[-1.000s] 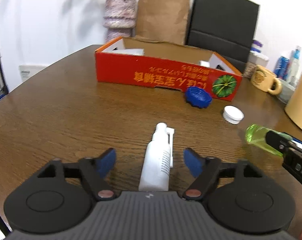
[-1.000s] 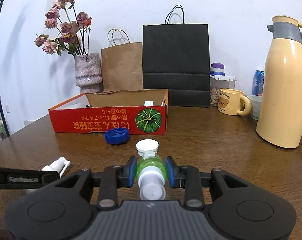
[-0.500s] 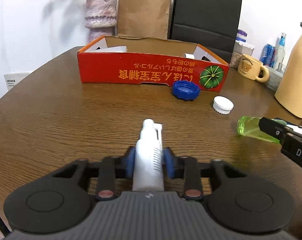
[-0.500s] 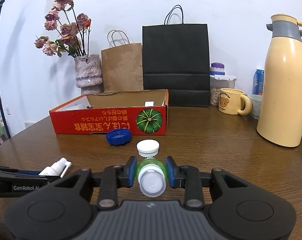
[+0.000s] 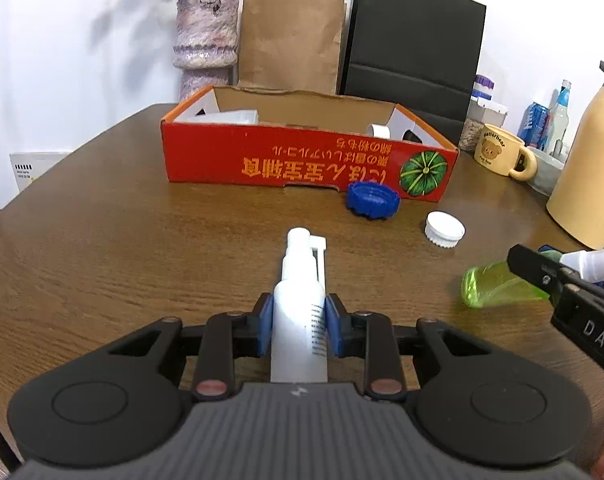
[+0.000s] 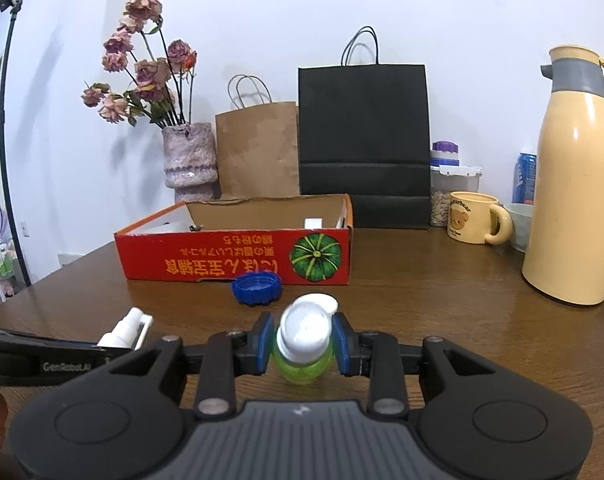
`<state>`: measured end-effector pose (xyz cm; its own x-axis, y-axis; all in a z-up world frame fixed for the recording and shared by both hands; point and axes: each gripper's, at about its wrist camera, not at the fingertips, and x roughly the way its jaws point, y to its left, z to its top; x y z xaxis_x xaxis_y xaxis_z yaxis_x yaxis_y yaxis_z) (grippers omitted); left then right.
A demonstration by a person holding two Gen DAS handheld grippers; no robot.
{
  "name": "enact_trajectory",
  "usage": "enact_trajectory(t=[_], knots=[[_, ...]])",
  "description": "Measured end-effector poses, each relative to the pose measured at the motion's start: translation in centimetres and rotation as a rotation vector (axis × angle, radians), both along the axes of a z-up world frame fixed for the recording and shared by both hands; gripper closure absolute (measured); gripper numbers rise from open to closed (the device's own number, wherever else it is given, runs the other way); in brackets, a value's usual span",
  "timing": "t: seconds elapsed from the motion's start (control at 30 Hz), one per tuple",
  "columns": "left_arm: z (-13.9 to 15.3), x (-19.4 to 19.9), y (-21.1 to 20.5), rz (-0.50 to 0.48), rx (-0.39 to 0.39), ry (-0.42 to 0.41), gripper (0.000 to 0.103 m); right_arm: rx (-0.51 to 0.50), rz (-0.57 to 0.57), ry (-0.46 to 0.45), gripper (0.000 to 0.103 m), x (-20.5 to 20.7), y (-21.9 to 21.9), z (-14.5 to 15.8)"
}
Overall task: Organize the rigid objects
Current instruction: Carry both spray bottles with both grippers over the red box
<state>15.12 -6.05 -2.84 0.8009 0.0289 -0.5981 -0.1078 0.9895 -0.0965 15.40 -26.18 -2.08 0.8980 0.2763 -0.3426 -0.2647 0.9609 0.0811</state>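
While I watch both feeds, my left hand-held gripper (image 5: pixel 299 328) is clamped on the white spray bottle (image 5: pixel 299 320), blue pads pressed to either side of its body, nozzle pointing straight ahead of the fingers toward the red cardboard box (image 5: pixel 302 160). I cannot tell whether the bottle rests on the wooden counter (image 5: pixel 121 248) or hangs just above it.

My right hand-held gripper (image 6: pixel 302 344) grips the green bottle (image 6: pixel 302 364) around its neck — the white cap end faces the camera, and the green body extends forward and down between the pads. From the left feed that same bottle (image 5: pixel 498 284) shows off to the right of the left gripper, tilted, its base nearest the counter.

Ahead of both grippers, a blue cap (image 5: pixel 373 199) lies just in front of the box's near wall, and a white cap (image 5: pixel 444 229) sits on the counter a little nearer and further right. Beyond the right gripper, to its right, stand a cream thermos (image 6: pixel 574 184) and a yellow bear mug (image 6: pixel 474 218) — both well apart from the box.
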Motion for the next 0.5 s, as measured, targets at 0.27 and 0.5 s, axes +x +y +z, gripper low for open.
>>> enact_trajectory(t=[0.27,0.5], knots=[[1.4,0.5,0.8,-0.003,0.003,-0.035,0.074,0.018,0.019,-0.021,0.073,0.3,1.5,0.9],[2.4,1.1,1.8,-0.002,-0.004,-0.060,0.075,0.026,0.033,-0.036,0.073,1.3,2.8,1.8]])
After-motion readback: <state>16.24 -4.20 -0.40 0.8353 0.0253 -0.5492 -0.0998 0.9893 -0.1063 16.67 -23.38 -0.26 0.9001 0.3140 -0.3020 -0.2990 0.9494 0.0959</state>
